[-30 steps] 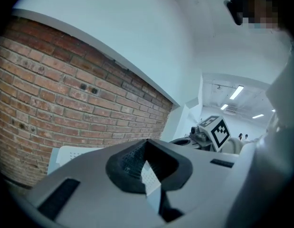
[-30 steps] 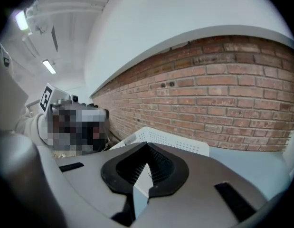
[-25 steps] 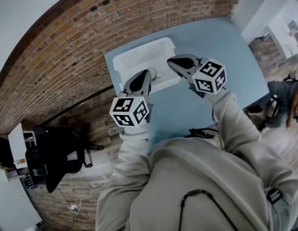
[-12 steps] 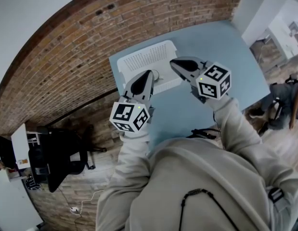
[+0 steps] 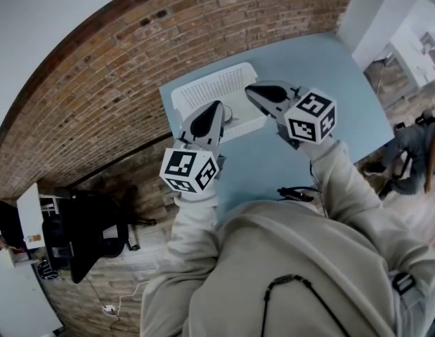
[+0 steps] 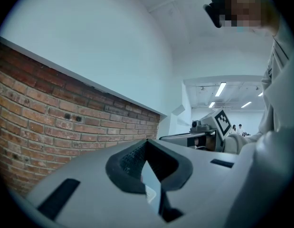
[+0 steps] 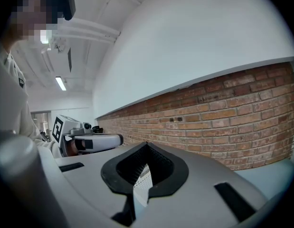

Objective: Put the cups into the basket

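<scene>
Both have lifted slightly since a second ago. Head view: left hand-held gripper (image 5: 217, 106) and right hand-held gripper (image 5: 249, 88) hover over the white basket (image 5: 203, 83) on the blue tabletop (image 5: 322, 69). Cups unclear, maybe one inside. Left gripper view: jaws together, empty. Right gripper view: same, probably clearing the basket.

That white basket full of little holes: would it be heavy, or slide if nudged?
Probably light: the white basket looks like thin perforated plastic. Low and wide on the smooth blue table, it would likely slide rather than tip. Its walls may flex slightly.
</scene>
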The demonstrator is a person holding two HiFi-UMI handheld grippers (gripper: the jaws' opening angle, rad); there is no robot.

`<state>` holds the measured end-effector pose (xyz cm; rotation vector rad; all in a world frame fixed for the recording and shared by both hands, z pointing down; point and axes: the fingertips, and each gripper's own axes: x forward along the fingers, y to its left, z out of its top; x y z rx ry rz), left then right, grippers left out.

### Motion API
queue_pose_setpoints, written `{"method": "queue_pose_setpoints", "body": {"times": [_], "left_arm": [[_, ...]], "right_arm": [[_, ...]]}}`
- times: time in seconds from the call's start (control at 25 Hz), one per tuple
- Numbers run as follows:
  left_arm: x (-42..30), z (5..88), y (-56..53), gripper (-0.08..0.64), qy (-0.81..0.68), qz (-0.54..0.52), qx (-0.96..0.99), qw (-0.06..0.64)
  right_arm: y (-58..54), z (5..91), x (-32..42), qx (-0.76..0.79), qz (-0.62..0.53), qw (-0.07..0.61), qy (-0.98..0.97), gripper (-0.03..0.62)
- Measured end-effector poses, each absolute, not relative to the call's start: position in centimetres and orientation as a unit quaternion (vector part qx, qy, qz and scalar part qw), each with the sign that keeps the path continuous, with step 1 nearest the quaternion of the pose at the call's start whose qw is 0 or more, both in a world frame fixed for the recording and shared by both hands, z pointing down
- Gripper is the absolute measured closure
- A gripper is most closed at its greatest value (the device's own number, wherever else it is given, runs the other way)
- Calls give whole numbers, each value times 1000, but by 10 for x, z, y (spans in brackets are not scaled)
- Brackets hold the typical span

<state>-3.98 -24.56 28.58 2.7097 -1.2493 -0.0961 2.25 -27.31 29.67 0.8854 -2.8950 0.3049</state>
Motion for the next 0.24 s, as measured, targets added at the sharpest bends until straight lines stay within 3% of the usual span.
{"method": "queue_pose_setpoints", "body": {"times": [0.24], "left_arm": [[-46,287,-249,566,-422,-32,902,82]], "right_arm": [[-276,300,15,286,99,56,-951,583]]}}
